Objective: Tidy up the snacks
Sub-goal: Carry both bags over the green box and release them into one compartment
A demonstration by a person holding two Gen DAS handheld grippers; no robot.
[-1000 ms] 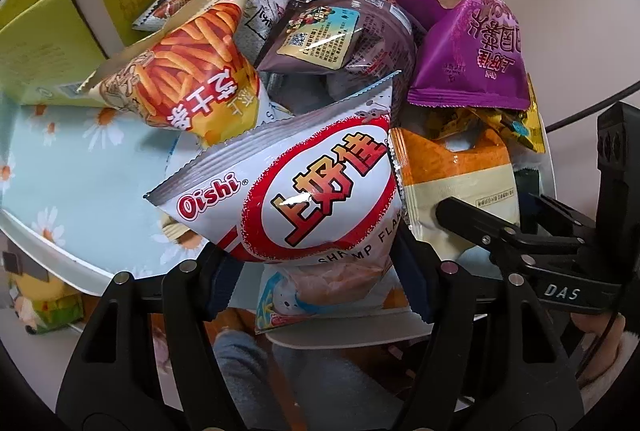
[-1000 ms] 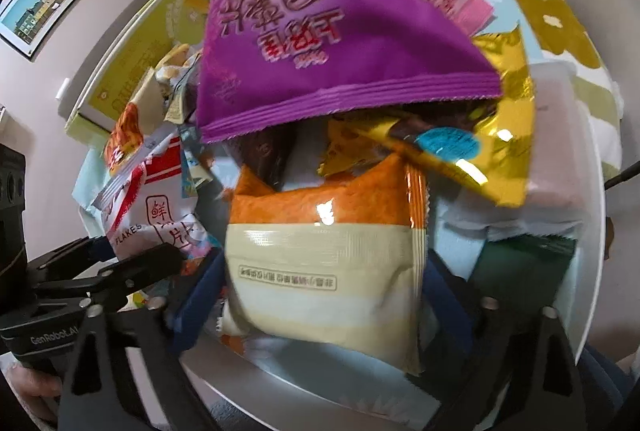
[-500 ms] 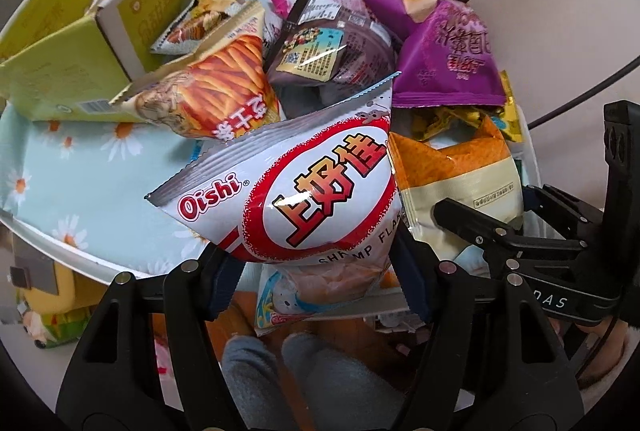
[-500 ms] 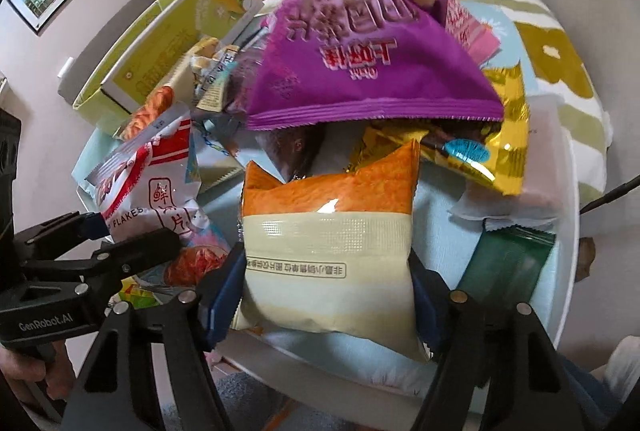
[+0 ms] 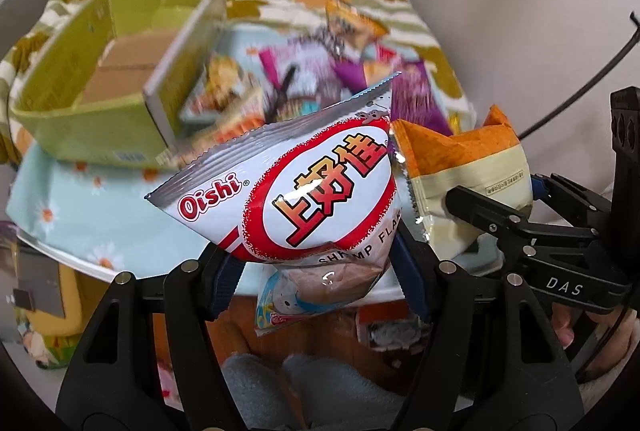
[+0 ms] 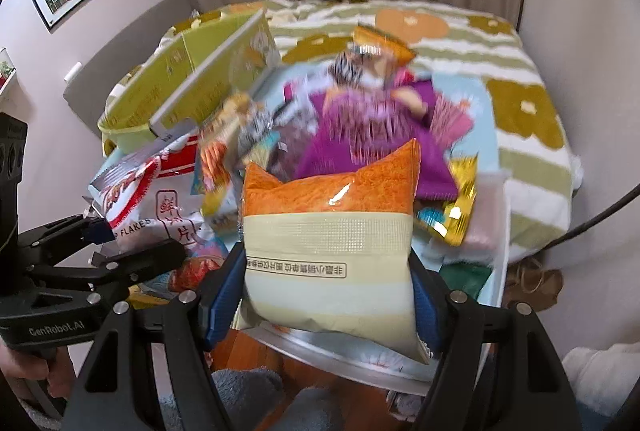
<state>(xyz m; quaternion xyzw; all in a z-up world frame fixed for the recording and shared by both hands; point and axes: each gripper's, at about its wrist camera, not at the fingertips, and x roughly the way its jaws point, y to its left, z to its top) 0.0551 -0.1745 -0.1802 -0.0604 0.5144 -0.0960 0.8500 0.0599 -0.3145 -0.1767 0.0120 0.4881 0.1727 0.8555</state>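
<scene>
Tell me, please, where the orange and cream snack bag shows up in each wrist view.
Left wrist view: the orange and cream bag sits at right, held by the right gripper.
Right wrist view: it fills the centre, between that gripper's fingers.
Shared landmark: the green box, upper left in both views.

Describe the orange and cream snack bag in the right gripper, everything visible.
The orange and cream snack bag is a glossy, puffed pillow pack: orange top with a crimped seal, pale cream bands below, and an upside-down line of boxed black print. It stands roughly upright, lifted clear of the pile, pinched at its lower sides between the right gripper and its blue pads.
</scene>
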